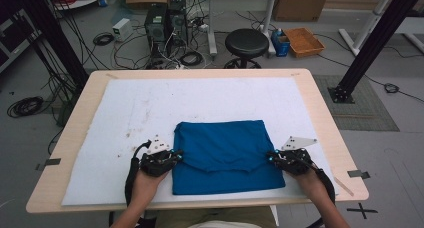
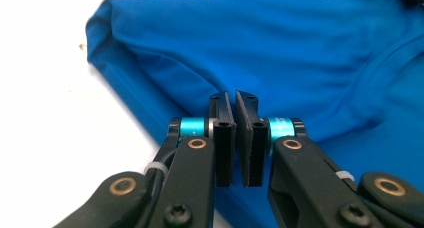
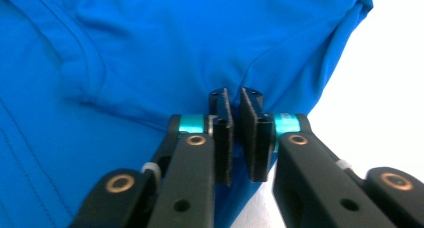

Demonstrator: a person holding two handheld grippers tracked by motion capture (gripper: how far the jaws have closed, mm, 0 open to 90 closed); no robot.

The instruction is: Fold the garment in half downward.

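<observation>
While both my grippers pinch the shirt mid-mat | left gripper nearly closed on left fold edge | right gripper nearly closed on right edge | risk: thin bite slips, fold sags unevenly on lift

No legible text, labels, brands or numbers anywhere in the three views. Only mark: a black tape cross on the floor, right of the desk near its front corner. The boxes and gear in the background are too small to read.
</observation>
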